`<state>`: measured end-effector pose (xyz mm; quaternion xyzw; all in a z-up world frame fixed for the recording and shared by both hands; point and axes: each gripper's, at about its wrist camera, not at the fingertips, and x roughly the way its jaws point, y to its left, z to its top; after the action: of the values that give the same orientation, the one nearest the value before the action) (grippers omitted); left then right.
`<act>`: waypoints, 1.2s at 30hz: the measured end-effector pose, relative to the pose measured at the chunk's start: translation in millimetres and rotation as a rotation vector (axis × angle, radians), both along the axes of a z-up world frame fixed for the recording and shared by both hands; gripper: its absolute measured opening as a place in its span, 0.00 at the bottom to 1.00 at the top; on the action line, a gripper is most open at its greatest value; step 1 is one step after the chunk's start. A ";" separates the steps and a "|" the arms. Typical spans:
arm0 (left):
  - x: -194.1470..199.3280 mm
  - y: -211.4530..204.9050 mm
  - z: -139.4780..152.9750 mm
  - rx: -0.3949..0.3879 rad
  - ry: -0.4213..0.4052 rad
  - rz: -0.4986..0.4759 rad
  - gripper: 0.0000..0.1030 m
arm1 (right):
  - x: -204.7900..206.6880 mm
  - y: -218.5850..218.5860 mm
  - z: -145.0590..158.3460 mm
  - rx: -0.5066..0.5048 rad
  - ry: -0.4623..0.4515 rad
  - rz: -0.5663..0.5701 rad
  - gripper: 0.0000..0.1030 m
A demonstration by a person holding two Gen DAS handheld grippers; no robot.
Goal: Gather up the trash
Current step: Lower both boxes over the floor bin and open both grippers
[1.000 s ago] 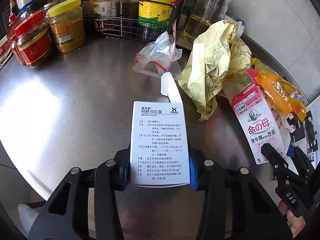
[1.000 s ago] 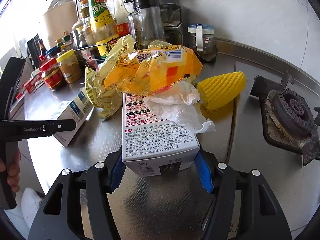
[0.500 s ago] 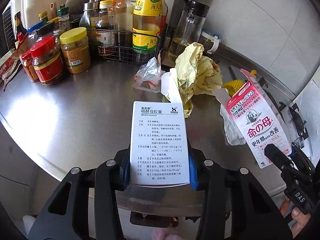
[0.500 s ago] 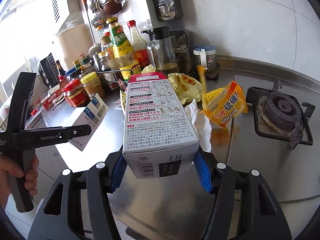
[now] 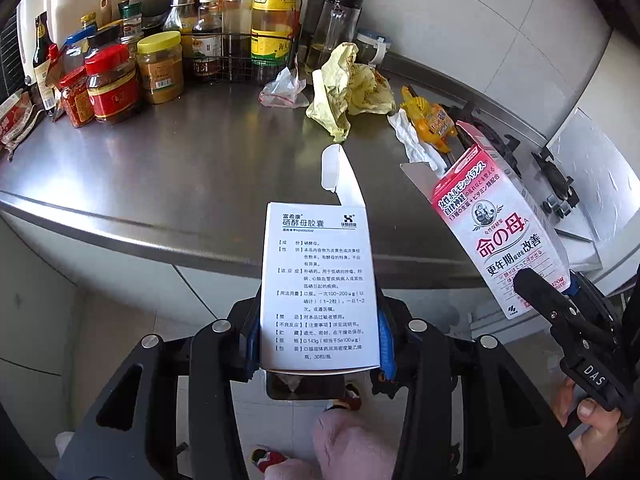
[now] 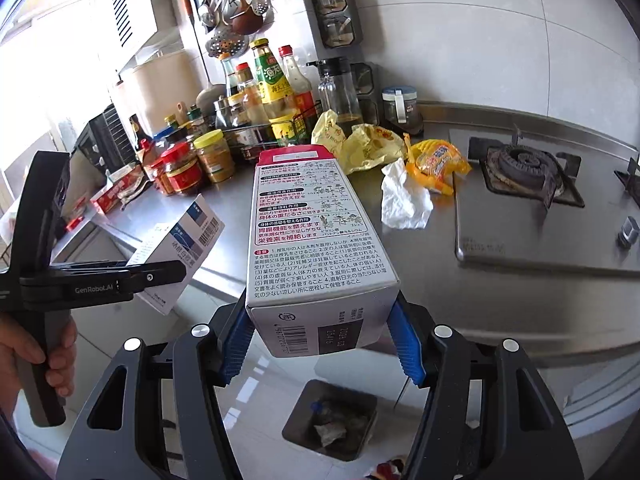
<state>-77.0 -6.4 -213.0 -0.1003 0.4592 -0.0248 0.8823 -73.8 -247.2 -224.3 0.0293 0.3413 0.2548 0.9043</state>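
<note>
My left gripper (image 5: 319,338) is shut on a white medicine box (image 5: 318,288) with an open top flap, held in the air in front of the counter edge. My right gripper (image 6: 320,340) is shut on a pink and white medicine box (image 6: 320,240), also off the counter; this box shows in the left wrist view (image 5: 500,236). A trash bin (image 6: 332,420) with trash in it stands on the floor below the right gripper. On the counter lie a crumpled yellow bag (image 5: 352,88), a white tissue (image 6: 404,196), an orange snack wrapper (image 6: 436,162) and a small clear plastic bag (image 5: 284,90).
Sauce jars (image 5: 112,84) and bottles in a wire rack (image 5: 240,40) crowd the counter's back left. A gas stove burner (image 6: 520,164) is set into the steel counter (image 5: 160,168) on the right. Utensils hang on the wall (image 6: 236,8). White cabinet fronts lie below the counter.
Both grippers have lifted their boxes off the counter and pulled back past its front edge. The orange wrapper slid off the pink box and now lies on the counter.
</note>
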 end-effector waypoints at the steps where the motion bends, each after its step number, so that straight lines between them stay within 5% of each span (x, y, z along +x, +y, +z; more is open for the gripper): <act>1: -8.3 -1.4 -5.4 0.000 0.011 -0.013 0.41 | -7.9 0.7 -5.3 -0.002 0.014 -0.002 0.61; 8: -49.6 -8.9 -60.7 -0.004 0.107 -0.088 0.41 | -48.4 6.1 -55.9 -0.031 0.117 -0.023 0.61; 20: -64.6 -14.2 -184.2 -0.039 0.278 -0.124 0.41 | -69.3 25.2 -152.3 -0.075 0.287 -0.005 0.60; 36: -28.8 -18.0 -327.9 -0.056 0.395 -0.147 0.40 | -0.1 50.1 -319.3 -0.082 0.693 -0.127 0.60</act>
<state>-105.8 -24.5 -540.9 -0.0939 0.6283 -0.0818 0.7679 -73.9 -197.1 -543.6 0.0989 0.6354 0.1590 0.7491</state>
